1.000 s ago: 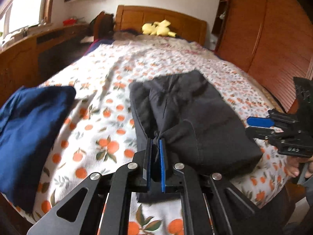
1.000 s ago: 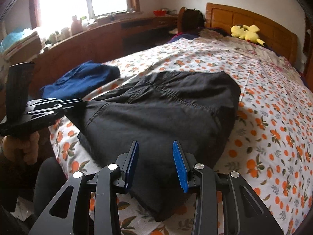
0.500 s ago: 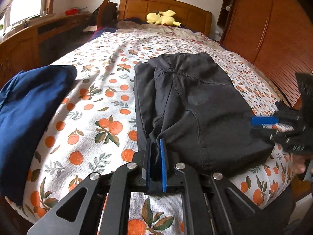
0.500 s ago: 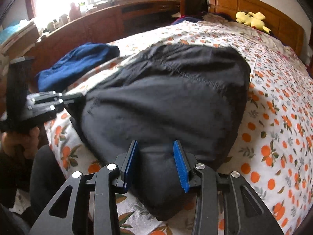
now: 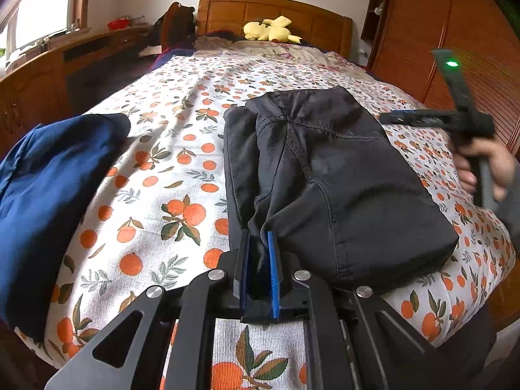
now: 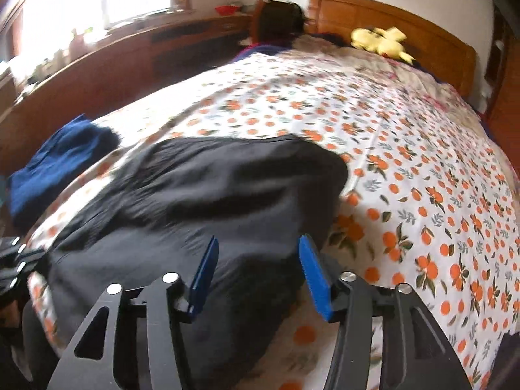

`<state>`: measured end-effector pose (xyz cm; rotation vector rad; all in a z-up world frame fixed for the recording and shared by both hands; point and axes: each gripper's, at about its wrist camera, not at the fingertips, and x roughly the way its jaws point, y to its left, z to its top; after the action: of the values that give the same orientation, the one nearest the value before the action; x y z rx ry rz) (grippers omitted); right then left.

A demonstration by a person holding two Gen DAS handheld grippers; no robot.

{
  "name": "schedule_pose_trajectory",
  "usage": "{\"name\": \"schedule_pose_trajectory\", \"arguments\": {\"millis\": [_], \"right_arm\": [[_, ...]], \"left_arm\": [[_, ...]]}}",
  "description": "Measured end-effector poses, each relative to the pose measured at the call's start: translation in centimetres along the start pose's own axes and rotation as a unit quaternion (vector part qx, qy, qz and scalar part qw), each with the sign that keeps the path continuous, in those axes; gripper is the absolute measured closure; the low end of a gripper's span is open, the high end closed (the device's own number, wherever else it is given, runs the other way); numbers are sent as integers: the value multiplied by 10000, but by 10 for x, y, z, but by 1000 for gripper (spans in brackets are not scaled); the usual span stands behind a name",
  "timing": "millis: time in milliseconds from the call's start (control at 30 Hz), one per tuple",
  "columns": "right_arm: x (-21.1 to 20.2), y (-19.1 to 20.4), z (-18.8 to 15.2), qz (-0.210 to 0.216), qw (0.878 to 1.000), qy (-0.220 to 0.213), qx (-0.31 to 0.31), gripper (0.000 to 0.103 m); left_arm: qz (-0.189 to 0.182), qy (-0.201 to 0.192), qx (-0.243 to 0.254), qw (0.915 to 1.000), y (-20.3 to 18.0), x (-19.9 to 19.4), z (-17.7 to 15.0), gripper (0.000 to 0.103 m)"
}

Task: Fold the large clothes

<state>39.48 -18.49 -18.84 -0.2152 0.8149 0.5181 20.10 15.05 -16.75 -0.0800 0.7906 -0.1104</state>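
While the left hand-held gripper pinches an edge of the folded black trousers on the bed, the right hand-held gripper, jaws just widened, holds nothing.

Bed sheet: white, printed with orange fruit and green leaves. Trousers: black. Garment left of the trousers: navy blue. Plush toy at the headboard: yellow. Headboard: brown wood. Claw pads: blue.

A home bedroom: a wooden-headboard bed under an orange-printed white bedspread, a yellow plush toy, a tall wooden wardrobe.
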Motion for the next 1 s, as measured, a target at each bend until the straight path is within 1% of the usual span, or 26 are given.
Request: {"name": "schedule_pose_trajectory", "arguments": {"millis": [100,167,300,433,500,567,700,767,800,1000], "right_arm": [[27,-21,13,-98,9996,140,245,51],[43,-31,20,-84,9989,250,385,49],[68,-41,27,29,9976,409,565,37],[89,-43,25,151,9957,630,667,33],[96,-45,23,215,9947,676,744,32],[99,-45,21,258,9941,689,794,32],[102,-45,19,269,9939,715,792,32],[102,-44,19,266,9938,728,796,32],[102,-44,20,266,9938,731,798,32],[105,-45,17,290,9933,736,846,31]], "left_arm": [[1,3,10,10000,0,0,0,90],[2,6,23,10000,0,0,0,90],[6,8,31,10000,0,0,0,89],[5,14,39,10000,0,-1,0,88],[26,28,41,10000,0,-2,-1,85],[84,44,37,9999,1,-4,-1,80],[149,73,40,9999,2,-18,-5,75],[212,95,84,9997,1,-25,-9,60],[236,101,93,9996,1,-28,-11,58],[267,219,-15,9994,7,-35,-24,56]]}}
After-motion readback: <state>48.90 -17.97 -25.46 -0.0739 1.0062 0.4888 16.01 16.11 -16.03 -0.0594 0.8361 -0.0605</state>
